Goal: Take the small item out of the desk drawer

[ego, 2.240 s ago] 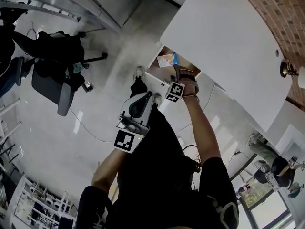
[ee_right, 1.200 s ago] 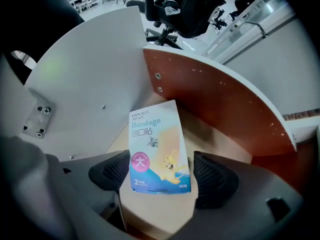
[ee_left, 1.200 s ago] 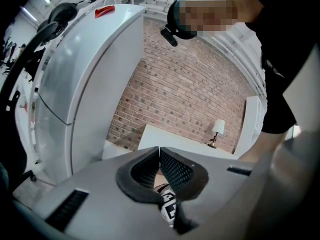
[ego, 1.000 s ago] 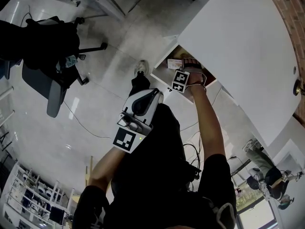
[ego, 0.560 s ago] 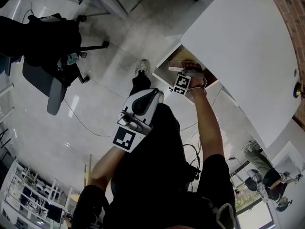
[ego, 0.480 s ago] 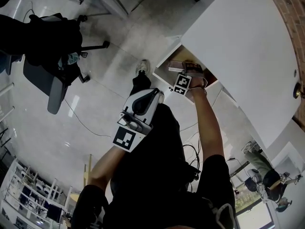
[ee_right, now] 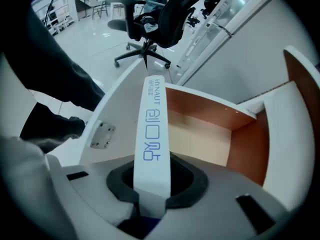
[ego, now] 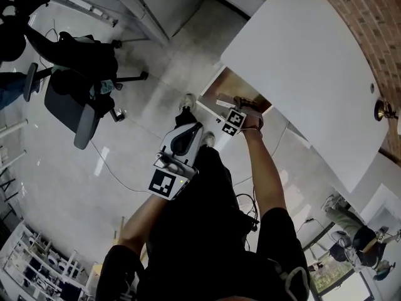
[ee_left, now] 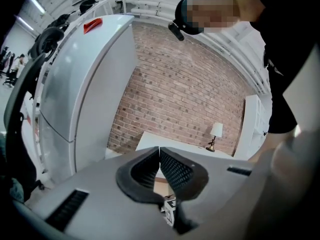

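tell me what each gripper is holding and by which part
The right gripper, whose jaws have just been closing, clamps the near end of a white box with blue print, above the open drawer. The left gripper is shut, holding nothing.

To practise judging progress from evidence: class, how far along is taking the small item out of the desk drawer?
Done: the drawer stands open, and the right gripper has just closed its jaws on the white box. In hand: the box is held over the drawer. Remaining: carry it clear. The left gripper is shut, empty.
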